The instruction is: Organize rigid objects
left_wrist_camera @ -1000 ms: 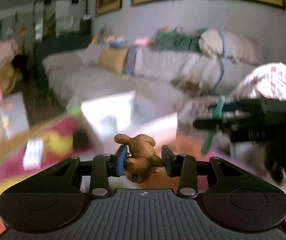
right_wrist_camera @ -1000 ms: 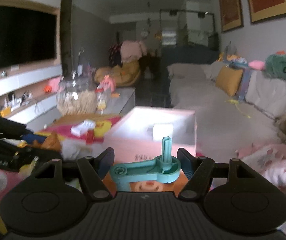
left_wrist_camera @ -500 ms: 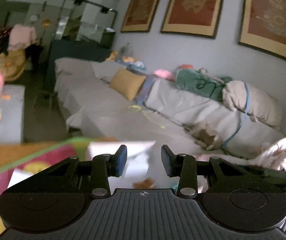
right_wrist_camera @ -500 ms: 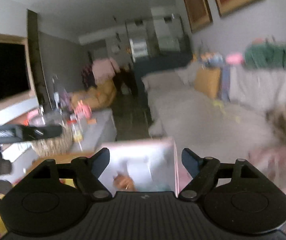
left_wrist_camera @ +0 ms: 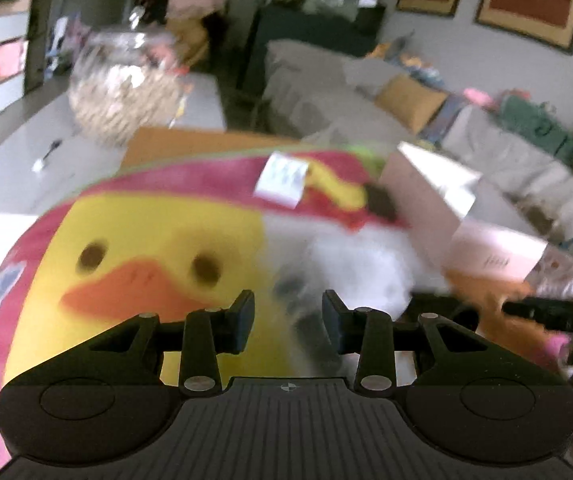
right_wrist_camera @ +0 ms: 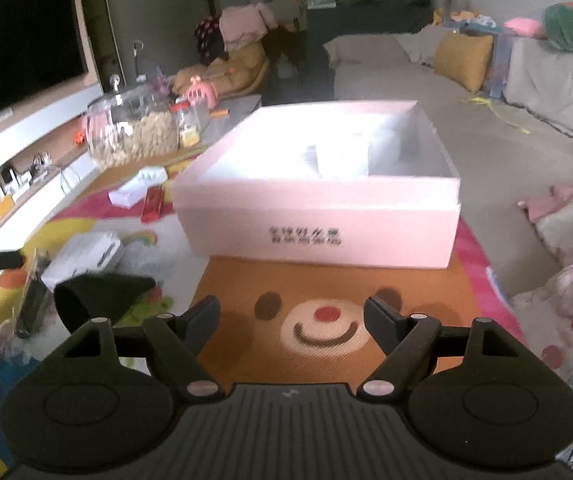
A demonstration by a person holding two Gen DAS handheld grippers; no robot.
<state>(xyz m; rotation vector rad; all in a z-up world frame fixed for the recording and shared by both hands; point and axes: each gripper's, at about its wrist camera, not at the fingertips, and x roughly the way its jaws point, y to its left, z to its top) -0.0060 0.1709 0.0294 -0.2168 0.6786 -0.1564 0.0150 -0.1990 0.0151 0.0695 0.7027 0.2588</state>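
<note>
A pink open box point(right_wrist_camera: 318, 216) stands on the play mat point(right_wrist_camera: 326, 280), straight ahead of my right gripper point(right_wrist_camera: 292, 320). That gripper is open wide with nothing between its fingers, hovering over a bear face printed on the mat. Only white dividers show inside the box; what lies in it is hidden. My left gripper point(left_wrist_camera: 288, 314) is open and empty too, low over a yellow duck print on the mat point(left_wrist_camera: 146, 248). The left wrist view is blurred, with the box point(left_wrist_camera: 426, 184) off to its right. Loose items lie left of the box: a white case point(right_wrist_camera: 82, 254), a black cone-shaped piece point(right_wrist_camera: 98, 292), a red packet point(right_wrist_camera: 152, 204).
A glass jar of nuts point(right_wrist_camera: 134, 132) and small bottles stand on the low grey table behind the mat. A grey sofa point(right_wrist_camera: 506, 148) with cushions runs along the right. A white fluffy patch point(left_wrist_camera: 358, 264) lies just beyond the left gripper. A TV wall is at the left.
The left gripper held a brown toy animal and the right a teal plastic part; both are gone from the jaws. Both grippers drew back from over the box, the left swinging left over the mat.
</note>
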